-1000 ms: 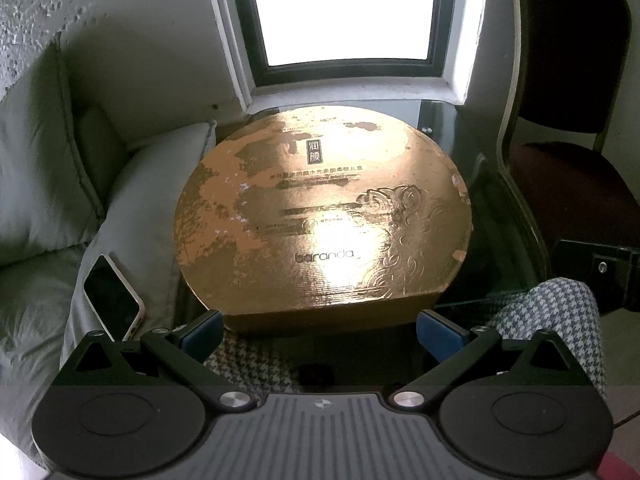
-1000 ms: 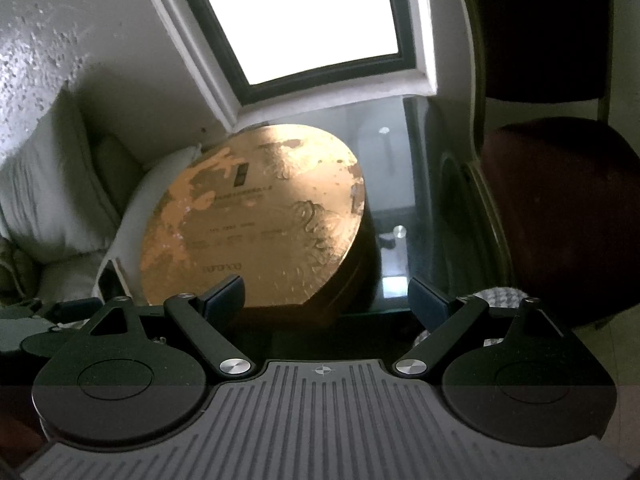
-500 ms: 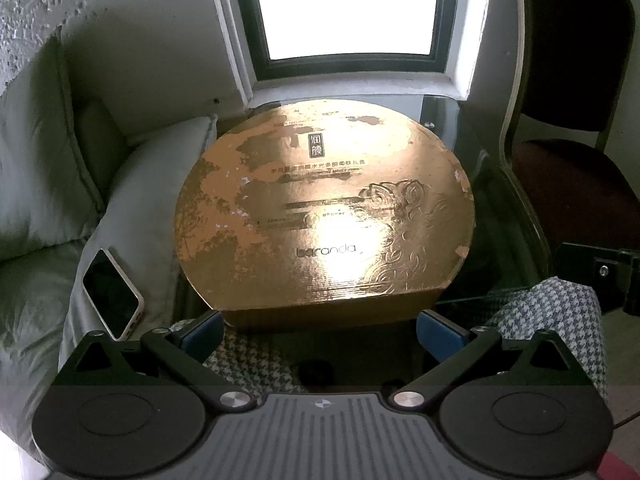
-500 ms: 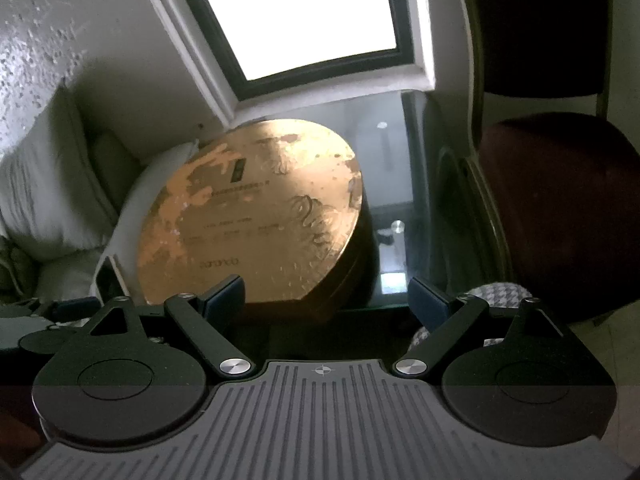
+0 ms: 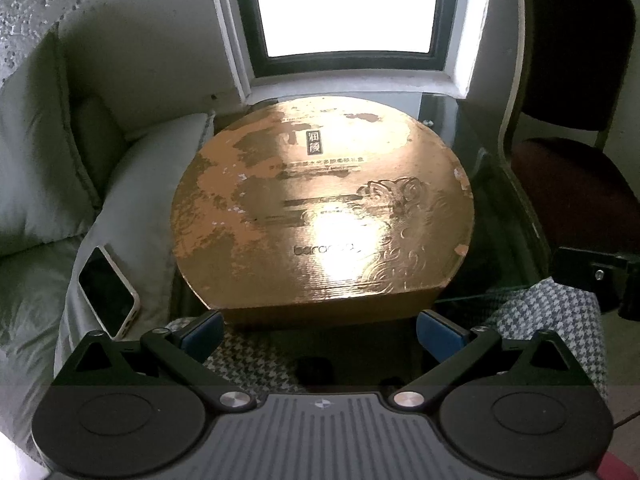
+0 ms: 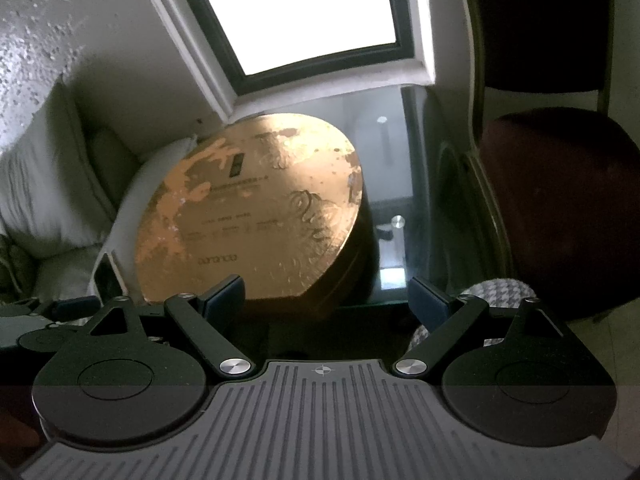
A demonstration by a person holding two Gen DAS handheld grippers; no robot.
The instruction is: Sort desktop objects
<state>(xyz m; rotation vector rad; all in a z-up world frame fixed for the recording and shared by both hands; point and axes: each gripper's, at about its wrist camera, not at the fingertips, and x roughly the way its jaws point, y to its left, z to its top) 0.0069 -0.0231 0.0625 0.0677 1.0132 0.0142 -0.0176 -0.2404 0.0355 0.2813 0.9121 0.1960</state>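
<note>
A large round gold gift box [image 5: 320,208] with a flat front edge lies on a glass side table [image 5: 480,160] under a window. My left gripper [image 5: 320,334] hovers just in front of the box's flat edge, wide open, blue pads [image 5: 202,330] empty. In the right wrist view the same gold box [image 6: 248,216] sits left of centre, and my right gripper [image 6: 326,298] stands open and empty before its near right corner. A phone [image 5: 108,292] with a dark screen rests on a grey cushion left of the table.
Grey sofa cushions [image 5: 48,168] fill the left side. A dark red chair [image 6: 560,200] stands to the right of the table. Houndstooth fabric [image 5: 552,316] lies below the grippers near the table's front edge. Bare glass [image 6: 388,160] shows right of the box.
</note>
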